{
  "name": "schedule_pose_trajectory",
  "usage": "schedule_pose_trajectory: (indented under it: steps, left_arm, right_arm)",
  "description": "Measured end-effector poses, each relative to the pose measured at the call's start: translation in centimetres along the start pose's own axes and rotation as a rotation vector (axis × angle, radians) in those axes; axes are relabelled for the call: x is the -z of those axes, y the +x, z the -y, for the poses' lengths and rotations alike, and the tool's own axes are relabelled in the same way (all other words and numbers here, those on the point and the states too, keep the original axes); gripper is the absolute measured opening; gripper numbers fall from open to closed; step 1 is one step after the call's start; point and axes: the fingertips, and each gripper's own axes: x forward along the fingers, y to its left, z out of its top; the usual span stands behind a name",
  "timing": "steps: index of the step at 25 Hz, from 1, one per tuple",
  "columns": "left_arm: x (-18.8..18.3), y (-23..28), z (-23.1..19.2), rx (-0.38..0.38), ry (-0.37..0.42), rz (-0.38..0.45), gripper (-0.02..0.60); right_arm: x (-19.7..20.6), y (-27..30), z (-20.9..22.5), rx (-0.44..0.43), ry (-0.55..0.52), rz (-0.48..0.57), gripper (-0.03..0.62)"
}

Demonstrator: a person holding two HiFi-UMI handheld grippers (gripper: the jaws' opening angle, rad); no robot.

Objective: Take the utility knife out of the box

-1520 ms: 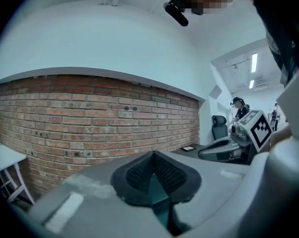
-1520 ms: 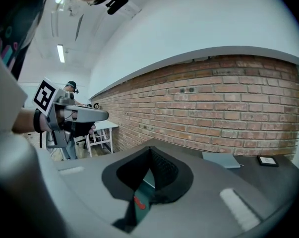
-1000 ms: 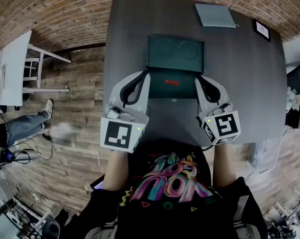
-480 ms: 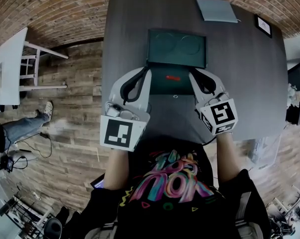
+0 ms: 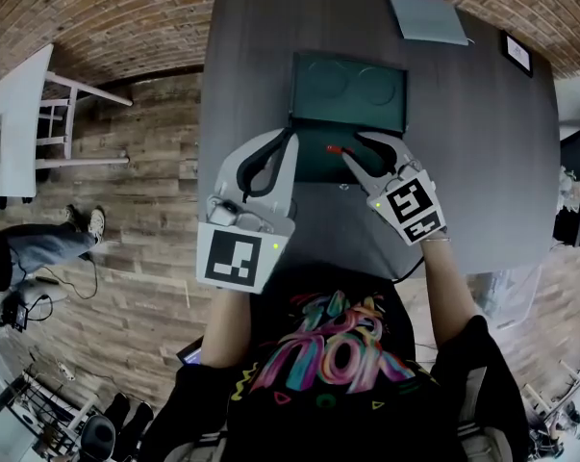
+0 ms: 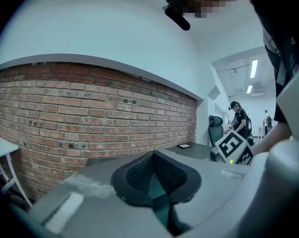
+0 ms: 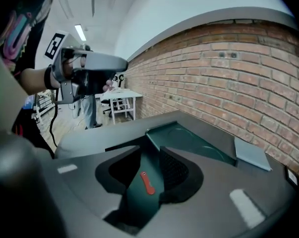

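We had our left gripper (image 5: 290, 138) clamped shut on the left edge of the open green box (image 5: 314, 169) on the dark table (image 5: 261, 56), while our right gripper (image 5: 347, 144) hung over it, its jaws opening, apart around the red utility knife (image 7: 147, 183) lying inside the box, not pressing it.

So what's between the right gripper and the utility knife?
Only bare box floor: in its own view, the right gripper, jaws opening, frames the utility knife, untouched.
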Motion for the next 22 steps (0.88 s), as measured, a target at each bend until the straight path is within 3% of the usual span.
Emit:
schedule_pose_trajectory:
  steps: [7, 22]
  left_arm:
    - [0.7, -0.1, -0.2, 0.002, -0.013, -0.007, 0.002]
    - [1.4, 0.1, -0.7, -0.010, -0.028, -0.017, 0.002]
  right_arm:
    - [2.9, 2.1, -0.8, -0.111, -0.025, -0.131, 0.137]
    - [7.1, 5.2, -1.4, -0.197, -0.162, -0.321, 0.158]
